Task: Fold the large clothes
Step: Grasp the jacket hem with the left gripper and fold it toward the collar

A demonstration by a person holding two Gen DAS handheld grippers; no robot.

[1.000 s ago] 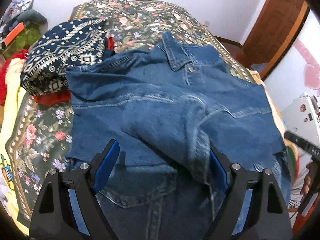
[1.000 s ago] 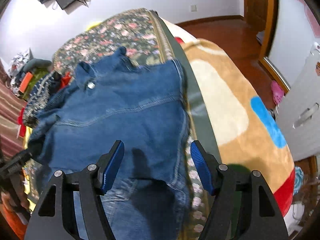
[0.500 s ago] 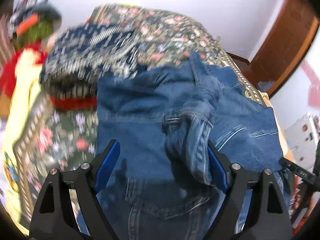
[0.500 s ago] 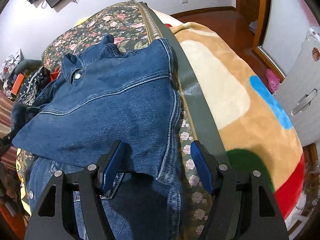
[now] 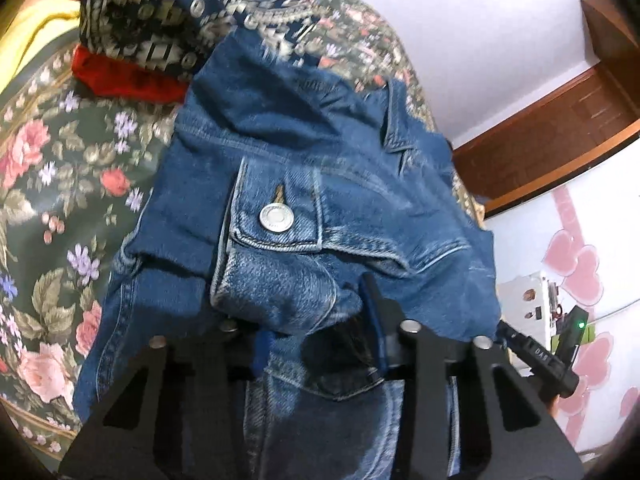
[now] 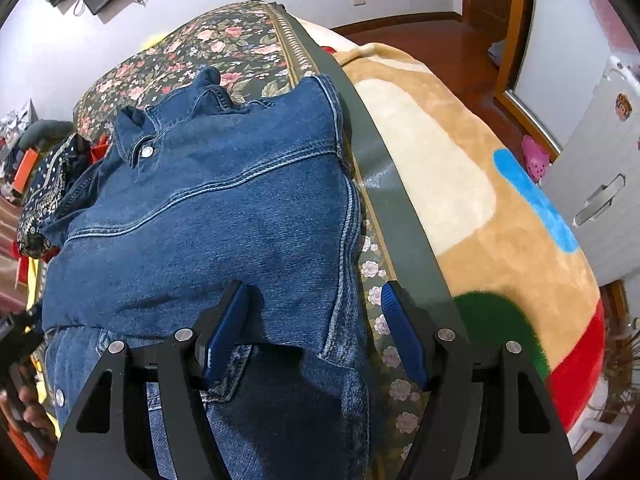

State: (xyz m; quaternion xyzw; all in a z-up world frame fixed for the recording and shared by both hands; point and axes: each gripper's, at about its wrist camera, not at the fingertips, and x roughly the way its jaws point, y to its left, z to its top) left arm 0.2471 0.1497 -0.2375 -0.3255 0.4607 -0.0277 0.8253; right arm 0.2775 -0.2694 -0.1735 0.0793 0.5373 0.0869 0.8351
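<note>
Denim jacket (image 5: 320,200) is being clamped at its cuff by the just-closing left gripper (image 5: 320,336); the right gripper (image 6: 316,332) is being held apart over the bed (image 6: 400,208) edge.

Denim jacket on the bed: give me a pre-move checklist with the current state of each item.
1. Left gripper has cloth: ok, its jaws have just been closing on a fold of the denim jacket.
2. Right gripper ready: ok, open over the jacket's edge, pads not pressing.
3. Collar flat: not ok, it stands rumpled.
4. Jacket fully on the floral bedspread: cannot tell, near hem hidden.
5. Patterned navy cloth clear of jacket: not ok, they touch.
</note>
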